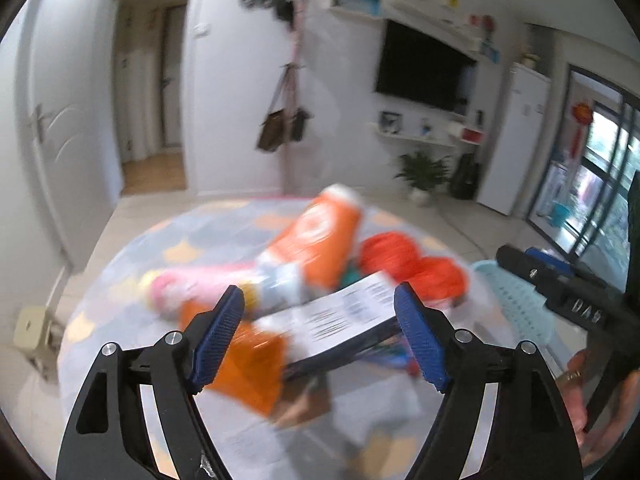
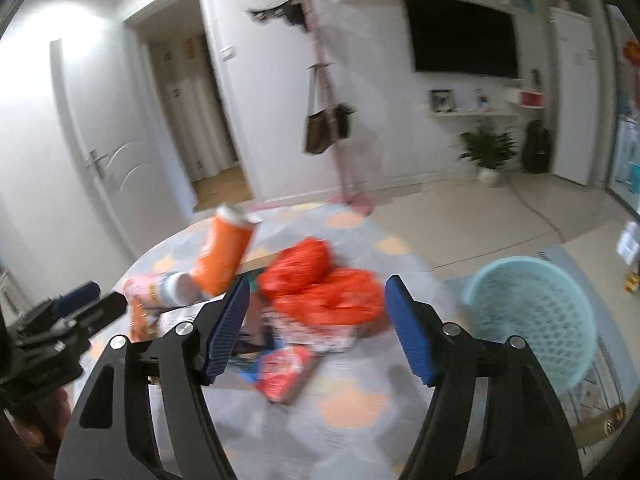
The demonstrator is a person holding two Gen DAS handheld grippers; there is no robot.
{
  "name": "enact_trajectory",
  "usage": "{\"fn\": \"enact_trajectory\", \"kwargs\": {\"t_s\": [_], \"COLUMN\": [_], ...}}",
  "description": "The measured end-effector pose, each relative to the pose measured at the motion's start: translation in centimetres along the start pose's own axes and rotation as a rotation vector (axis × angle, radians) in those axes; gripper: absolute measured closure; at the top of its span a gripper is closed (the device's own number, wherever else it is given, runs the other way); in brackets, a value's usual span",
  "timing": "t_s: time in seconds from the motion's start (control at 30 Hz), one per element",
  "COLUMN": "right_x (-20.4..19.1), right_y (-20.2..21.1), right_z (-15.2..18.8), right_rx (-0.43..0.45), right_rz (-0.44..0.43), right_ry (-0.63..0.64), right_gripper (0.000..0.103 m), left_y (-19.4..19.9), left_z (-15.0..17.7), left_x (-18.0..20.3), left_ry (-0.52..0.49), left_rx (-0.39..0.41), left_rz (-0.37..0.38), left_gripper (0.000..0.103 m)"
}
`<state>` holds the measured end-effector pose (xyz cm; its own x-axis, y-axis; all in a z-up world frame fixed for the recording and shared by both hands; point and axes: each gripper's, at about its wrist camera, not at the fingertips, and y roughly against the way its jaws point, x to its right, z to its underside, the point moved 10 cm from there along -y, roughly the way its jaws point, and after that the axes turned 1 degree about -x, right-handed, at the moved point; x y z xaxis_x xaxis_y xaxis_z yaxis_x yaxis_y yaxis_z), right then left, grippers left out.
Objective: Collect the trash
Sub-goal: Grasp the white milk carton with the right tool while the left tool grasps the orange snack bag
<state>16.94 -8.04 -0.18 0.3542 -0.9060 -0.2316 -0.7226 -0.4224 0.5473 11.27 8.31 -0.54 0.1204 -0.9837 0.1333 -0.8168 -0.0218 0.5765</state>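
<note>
Trash lies in a blurred pile on a round table [image 1: 132, 272] with a grey and orange cloth. An orange tube can [image 1: 316, 236] lies tilted, with a pink can [image 1: 192, 288] beside it, crumpled red bags [image 1: 416, 264], a flat box with a white label [image 1: 352, 316] and an orange wrapper [image 1: 248, 372]. My left gripper [image 1: 320, 336] is open above the box, touching nothing. My right gripper [image 2: 316, 328] is open above the red bags [image 2: 324, 292] and a red packet [image 2: 286, 368]. The orange can [image 2: 224, 252] is at its left. Both are empty.
A light blue mesh basket [image 2: 532, 320] stands at the table's right edge, also in the left wrist view [image 1: 516, 304]. Each gripper shows in the other's view: the right one [image 1: 560, 280], the left one [image 2: 80, 308]. Behind are a coat stand [image 2: 320, 80], a TV [image 2: 464, 36], a potted plant [image 2: 488, 152].
</note>
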Motion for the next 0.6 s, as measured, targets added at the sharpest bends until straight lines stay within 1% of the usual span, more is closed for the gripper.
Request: {"fn": "enact_trajectory", "kwargs": {"t_s": [0.1, 0.17, 0.2, 0.23, 0.33, 0.43, 0.47, 0.53, 0.57, 0.6], "right_x": [-3.8, -5.7, -6.4, -7.0, -7.6, -7.2, -7.1, -7.3, -7.5, -7.7], "right_y": [-2.7, -4.4, -5.5, -6.2, -8.8, -10.6, -11.1, -11.6, -11.5, -11.1], "right_z": [0.2, 0.5, 0.7, 0.8, 1.2, 1.6, 1.9, 2.6, 2.8, 3.2], "right_rx": [-0.058, -0.091, -0.115, -0.132, -0.183, -0.228, -0.250, -0.299, -0.315, -0.330], "right_rz": [-0.085, -0.107, -0.118, -0.125, -0.117, -0.113, -0.122, -0.168, -0.192, -0.219], "right_ry": [0.049, 0.080, 0.096, 0.104, 0.100, 0.084, 0.079, 0.072, 0.074, 0.081], "right_gripper": [0.037, 0.044, 0.053, 0.056, 0.061, 0.061, 0.061, 0.061, 0.061, 0.061], "left_y": [-1.1, -2.2, -2.7, -3.4, -5.3, -6.4, -6.7, -6.9, -6.8, -6.6], "left_z": [0.6, 0.5, 0.6, 0.7, 1.0, 1.8, 2.1, 2.7, 3.1, 3.4], "left_x": [-3.6, -5.0, -5.4, -6.1, -7.6, -8.0, -8.2, -8.2, -8.1, -8.2], "left_ry": [0.092, 0.142, 0.157, 0.180, 0.215, 0.234, 0.235, 0.221, 0.223, 0.225], "left_rx": [-0.049, -0.090, -0.110, -0.135, -0.186, -0.231, -0.246, -0.281, -0.291, -0.301], "left_rz": [-0.020, -0.014, -0.013, -0.035, -0.078, -0.085, -0.087, -0.084, -0.067, -0.052], "left_gripper": [0.029, 0.029, 0.029, 0.029, 0.027, 0.027, 0.029, 0.040, 0.047, 0.052]}}
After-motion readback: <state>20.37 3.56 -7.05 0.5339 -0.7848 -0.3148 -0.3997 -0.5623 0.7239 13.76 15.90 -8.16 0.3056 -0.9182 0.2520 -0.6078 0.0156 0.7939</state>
